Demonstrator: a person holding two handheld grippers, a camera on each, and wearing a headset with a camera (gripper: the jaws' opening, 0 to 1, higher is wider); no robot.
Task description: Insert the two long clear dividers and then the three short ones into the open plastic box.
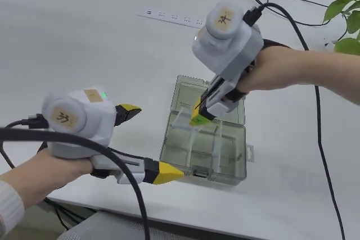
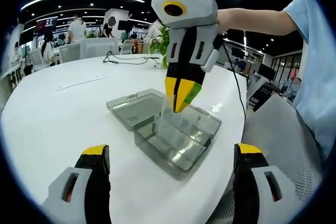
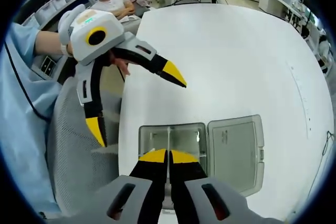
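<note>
The left gripper (image 1: 149, 140) sits nearest, its jaws spread wide and empty, just left of the open plastic box (image 1: 225, 177) on the white table (image 1: 84, 37). The right gripper (image 1: 198, 117) points down over the box base, clamped on a clear divider (image 2: 169, 119). The divider stands on edge below the gripper's tips, in line with the jaws. Its full length is hard to make out. The lid (image 1: 188, 91) lies flat behind.
</note>
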